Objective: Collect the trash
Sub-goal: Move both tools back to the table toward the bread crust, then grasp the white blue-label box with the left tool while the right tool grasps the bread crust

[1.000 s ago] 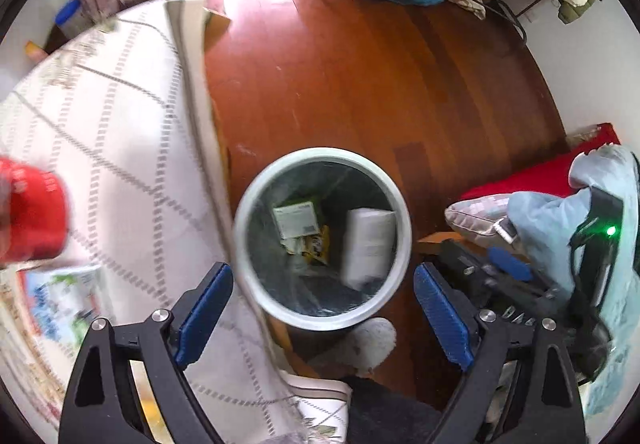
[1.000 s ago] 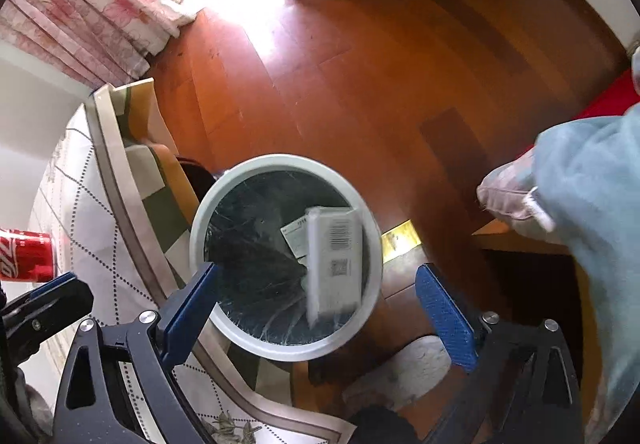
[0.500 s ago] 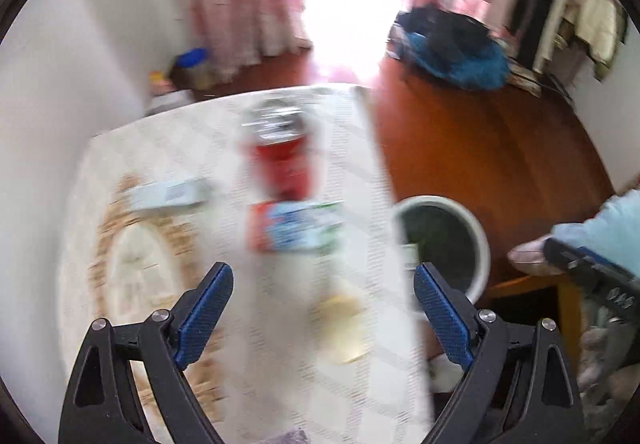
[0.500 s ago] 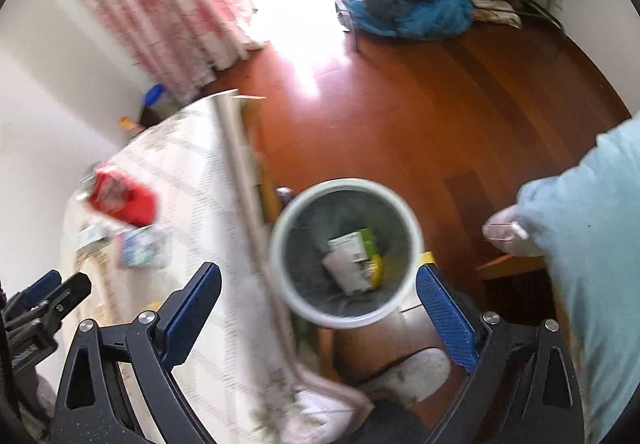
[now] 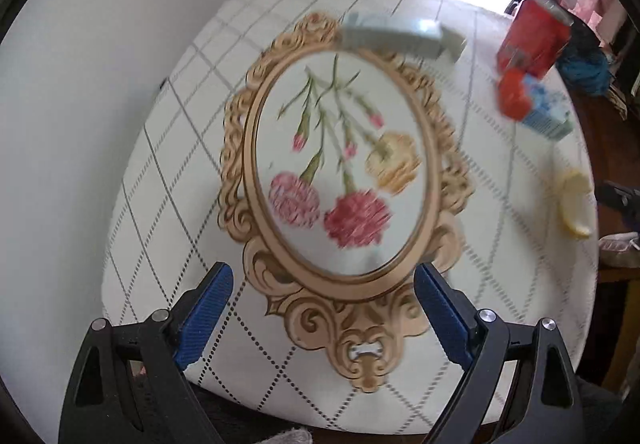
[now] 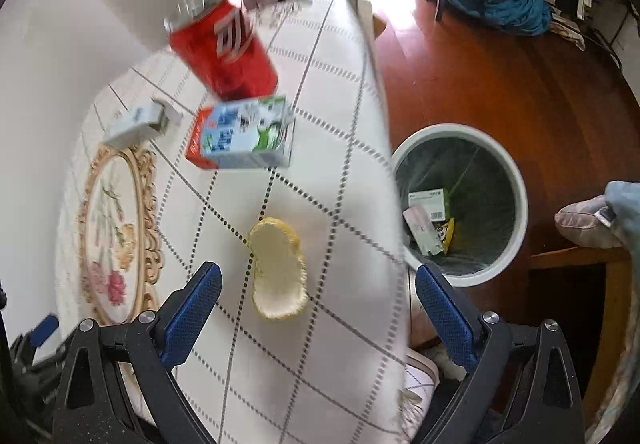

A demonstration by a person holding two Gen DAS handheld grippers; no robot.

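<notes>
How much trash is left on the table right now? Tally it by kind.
Cans: 1, red soda can
Cartons: 1, blue and white carton
Small boxes: 1, pale box
Peels: 1, yellow peel
Total: 4 on the table

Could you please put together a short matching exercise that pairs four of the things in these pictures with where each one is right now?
Things:
1. red can
2. milk carton
3. yellow peel
4. barcoded box

Places:
A. inside the white bin
B. lying on its side just in front of the can
C. between the right gripper's open fingers, on the tablecloth
D. farthest back on the table, near the curtain

Pairs: 1-D, 2-B, 3-C, 4-A
</notes>
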